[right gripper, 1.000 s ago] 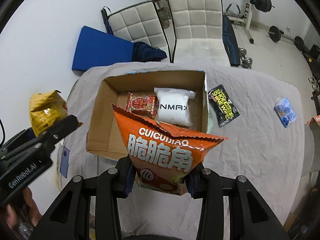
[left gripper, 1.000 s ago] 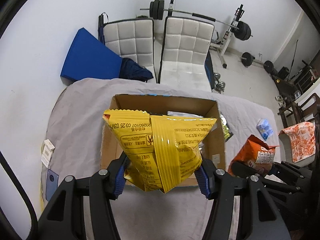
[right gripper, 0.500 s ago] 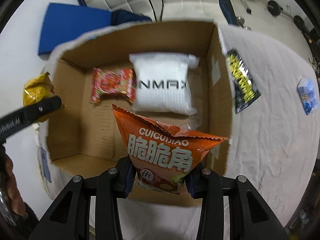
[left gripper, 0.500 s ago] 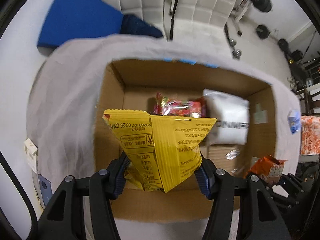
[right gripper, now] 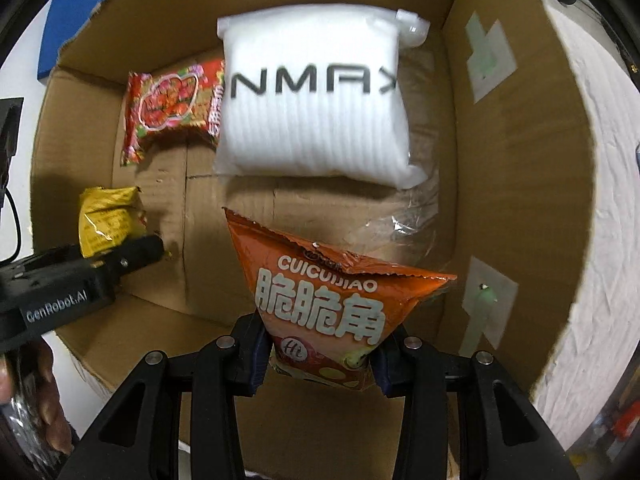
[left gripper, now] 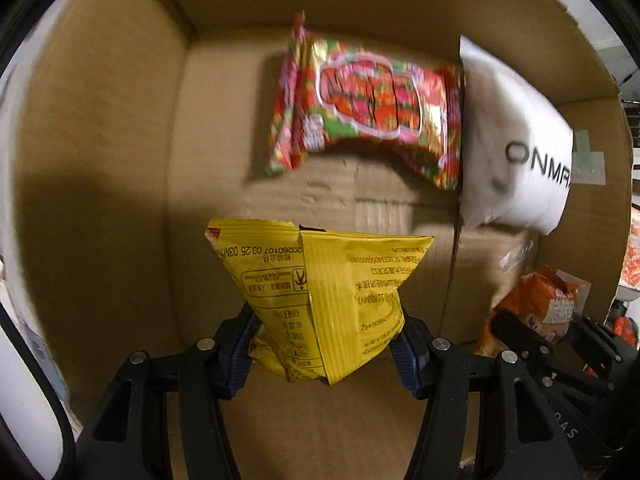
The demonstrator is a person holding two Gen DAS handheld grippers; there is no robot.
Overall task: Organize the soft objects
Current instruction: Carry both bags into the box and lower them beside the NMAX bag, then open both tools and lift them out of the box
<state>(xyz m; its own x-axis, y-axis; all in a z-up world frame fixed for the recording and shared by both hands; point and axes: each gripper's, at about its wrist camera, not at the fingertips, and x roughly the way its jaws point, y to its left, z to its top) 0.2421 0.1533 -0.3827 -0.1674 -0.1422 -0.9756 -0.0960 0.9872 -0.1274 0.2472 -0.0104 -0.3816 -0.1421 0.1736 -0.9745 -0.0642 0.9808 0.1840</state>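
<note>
My left gripper (left gripper: 324, 354) is shut on a yellow snack bag (left gripper: 324, 300) and holds it low inside the open cardboard box (left gripper: 100, 152), at its left half. My right gripper (right gripper: 320, 364) is shut on an orange snack bag (right gripper: 332, 308) and holds it inside the same box (right gripper: 516, 200), at its right half. A red snack packet (left gripper: 372, 108) and a white soft pack (right gripper: 316, 104) lie side by side on the box floor at the far end. The yellow bag (right gripper: 106, 218) and the left gripper (right gripper: 120, 260) also show in the right wrist view.
The box stands on a table under a pale cloth (right gripper: 596, 160). A crumpled clear plastic wrap (right gripper: 404, 228) lies on the box floor by the white pack. A blue pad (right gripper: 76, 12) shows beyond the box's far left corner.
Both grippers have moved forward and down with their bags, from above the table's near edge into the box. The box's contents have not moved.
</note>
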